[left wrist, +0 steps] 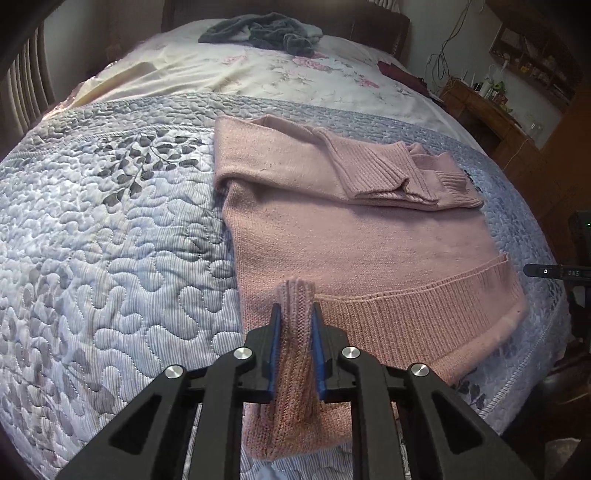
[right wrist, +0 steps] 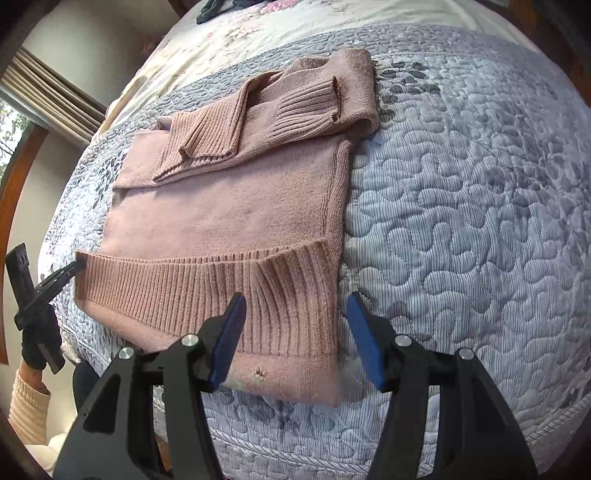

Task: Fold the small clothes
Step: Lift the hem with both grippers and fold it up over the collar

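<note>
A pink knit sweater [left wrist: 351, 229] lies flat on the quilted bedspread [left wrist: 110, 240], both ribbed sleeves [left wrist: 388, 173] folded across its upper part. My left gripper [left wrist: 295, 314] is shut on a bunched corner of the ribbed hem and holds it slightly raised. In the right wrist view, my right gripper [right wrist: 295, 301] is open, its blue pads [right wrist: 231, 332] straddling the other hem corner of the sweater [right wrist: 229, 206] without closing on it. The left gripper [right wrist: 55, 280] appears there at the hem's far-left corner, held by a gloved hand [right wrist: 37, 343].
A grey garment [left wrist: 258, 33] is heaped near the head of the bed on a floral sheet [left wrist: 258, 77]. A wooden desk [left wrist: 480, 110] with small items stands on the right. Curtains [right wrist: 48, 92] hang by a window on the left. The quilt's edge [right wrist: 332, 443] runs just below my right gripper.
</note>
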`<control>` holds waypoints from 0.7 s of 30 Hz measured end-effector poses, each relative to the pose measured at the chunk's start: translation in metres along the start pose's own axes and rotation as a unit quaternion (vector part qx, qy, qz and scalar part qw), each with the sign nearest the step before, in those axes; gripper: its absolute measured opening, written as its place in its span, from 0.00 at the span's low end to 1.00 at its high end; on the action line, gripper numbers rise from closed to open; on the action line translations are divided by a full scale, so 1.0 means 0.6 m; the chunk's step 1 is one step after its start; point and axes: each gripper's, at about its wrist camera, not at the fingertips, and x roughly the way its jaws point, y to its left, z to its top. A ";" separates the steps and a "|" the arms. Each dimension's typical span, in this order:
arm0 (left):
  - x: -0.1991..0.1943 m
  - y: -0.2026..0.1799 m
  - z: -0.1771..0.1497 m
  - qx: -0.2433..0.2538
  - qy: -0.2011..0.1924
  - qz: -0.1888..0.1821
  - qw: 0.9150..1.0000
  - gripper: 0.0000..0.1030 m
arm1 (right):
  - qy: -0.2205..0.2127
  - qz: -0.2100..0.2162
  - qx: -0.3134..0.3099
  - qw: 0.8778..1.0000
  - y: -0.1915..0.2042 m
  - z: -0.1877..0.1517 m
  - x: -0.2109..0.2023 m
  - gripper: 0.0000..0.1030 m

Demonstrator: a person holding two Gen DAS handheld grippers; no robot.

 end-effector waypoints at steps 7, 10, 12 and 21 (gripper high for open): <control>0.053 0.013 0.002 -0.013 0.039 0.007 0.999 0.20 | 0.016 -0.023 -0.027 0.999 0.007 0.019 0.038 0.55; 0.075 0.015 0.000 -0.018 0.050 0.013 0.998 0.26 | 0.028 -0.047 -0.039 0.998 0.008 0.026 0.062 0.55; 0.080 0.013 -0.003 -0.016 0.049 0.015 0.999 0.25 | 0.030 -0.052 -0.051 0.997 0.011 0.026 0.072 0.41; 0.017 -0.005 -0.016 -0.003 0.002 0.009 1.000 0.14 | -0.034 -0.047 -0.077 0.995 0.029 -0.010 0.009 0.08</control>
